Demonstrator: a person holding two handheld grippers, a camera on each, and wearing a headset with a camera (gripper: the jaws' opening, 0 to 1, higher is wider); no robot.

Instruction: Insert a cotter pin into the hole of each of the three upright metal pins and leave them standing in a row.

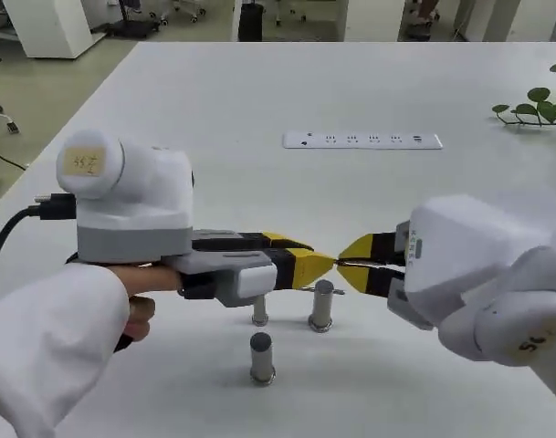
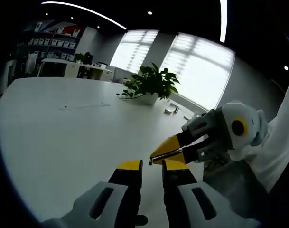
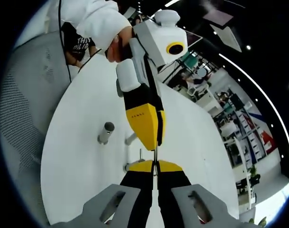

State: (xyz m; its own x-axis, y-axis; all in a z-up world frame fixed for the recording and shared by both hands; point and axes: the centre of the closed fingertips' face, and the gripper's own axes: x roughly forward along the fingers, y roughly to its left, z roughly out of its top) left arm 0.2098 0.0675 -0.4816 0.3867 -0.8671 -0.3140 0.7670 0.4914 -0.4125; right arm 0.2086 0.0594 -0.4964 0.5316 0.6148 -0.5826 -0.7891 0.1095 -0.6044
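Observation:
Three short upright metal pins stand on the white table: one nearest me, one behind it partly hidden by the left gripper, and one to the right with a thin wire sticking out near its top. My right gripper is shut on a thin cotter pin, held above the right metal pin. My left gripper faces it tip to tip. Its jaws stand slightly apart, with the cotter pin's end just at the gap.
A white power strip lies mid-table beyond the grippers. A leafy plant sits at the table's far right edge. A black cable trails from the left gripper's body. Office furniture stands beyond the table.

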